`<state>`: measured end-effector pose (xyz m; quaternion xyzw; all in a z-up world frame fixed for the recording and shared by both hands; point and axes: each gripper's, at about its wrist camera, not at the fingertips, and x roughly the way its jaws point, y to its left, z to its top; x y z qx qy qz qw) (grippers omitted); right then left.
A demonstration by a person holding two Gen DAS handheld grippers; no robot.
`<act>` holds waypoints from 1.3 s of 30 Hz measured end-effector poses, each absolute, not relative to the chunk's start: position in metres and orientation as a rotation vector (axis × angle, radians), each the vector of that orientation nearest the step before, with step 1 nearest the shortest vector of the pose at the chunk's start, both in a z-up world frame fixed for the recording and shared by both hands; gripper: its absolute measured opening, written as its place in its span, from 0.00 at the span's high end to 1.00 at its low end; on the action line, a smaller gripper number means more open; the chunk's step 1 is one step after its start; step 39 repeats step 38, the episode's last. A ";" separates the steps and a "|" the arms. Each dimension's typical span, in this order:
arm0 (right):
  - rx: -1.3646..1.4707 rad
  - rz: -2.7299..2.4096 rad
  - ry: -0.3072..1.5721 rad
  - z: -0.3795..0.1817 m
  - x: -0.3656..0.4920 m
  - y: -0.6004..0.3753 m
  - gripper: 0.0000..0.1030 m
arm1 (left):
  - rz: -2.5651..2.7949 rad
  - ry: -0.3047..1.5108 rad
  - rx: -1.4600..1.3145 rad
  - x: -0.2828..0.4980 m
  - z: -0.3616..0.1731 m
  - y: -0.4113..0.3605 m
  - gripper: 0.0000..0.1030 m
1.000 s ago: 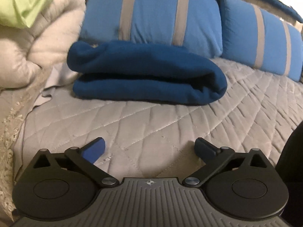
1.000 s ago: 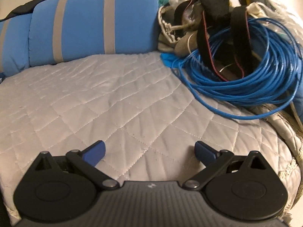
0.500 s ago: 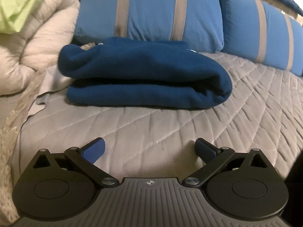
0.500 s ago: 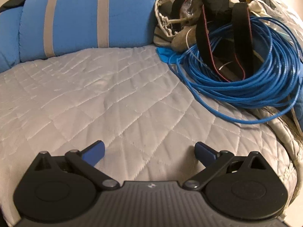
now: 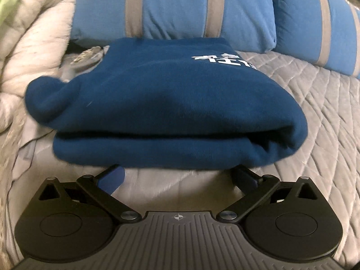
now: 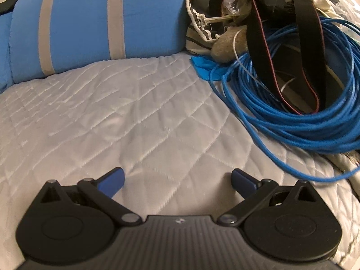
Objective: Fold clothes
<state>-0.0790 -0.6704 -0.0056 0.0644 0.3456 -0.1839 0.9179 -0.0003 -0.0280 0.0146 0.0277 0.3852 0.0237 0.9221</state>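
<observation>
A dark blue garment (image 5: 166,112) lies folded in a thick stack on the grey quilted bedspread (image 5: 319,103), white lettering on its top right. My left gripper (image 5: 177,172) is open, low on the quilt, with both fingertips slipped just under the stack's near edge. The right wrist view shows no garment: my right gripper (image 6: 177,180) is open over bare white quilted bedspread (image 6: 90,121), nothing between its fingers.
Blue pillows with grey stripes (image 5: 175,6) stand behind the stack, a cream duvet (image 5: 29,51) at its left. In the right wrist view a striped blue pillow (image 6: 94,24) stands at the back, and a coil of blue cable (image 6: 292,117) with black straps (image 6: 261,51) lies right.
My left gripper has moved forward to the folded garment, which now fills the view, its fingertips reaching under the near edge. The right gripper has shifted slightly forward; both stayed open.
</observation>
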 end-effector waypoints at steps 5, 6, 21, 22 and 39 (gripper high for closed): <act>0.126 -0.345 0.712 -0.006 -0.060 -0.678 0.00 | 0.025 0.829 0.055 0.016 0.016 -0.024 0.00; 0.123 -0.339 0.713 -0.006 -0.056 -0.679 0.00 | 0.025 0.815 0.055 0.016 0.014 -0.024 0.00; 0.108 -0.332 0.591 -0.015 -0.054 -0.681 0.00 | 0.024 0.610 0.039 0.001 -0.005 -0.023 0.00; 0.107 -0.333 0.590 -0.015 -0.054 -0.681 0.00 | 0.023 0.610 0.038 0.001 -0.005 -0.023 0.00; 0.119 -0.329 0.588 -0.016 -0.055 -0.682 0.00 | 0.030 0.609 0.046 0.000 -0.006 -0.022 0.00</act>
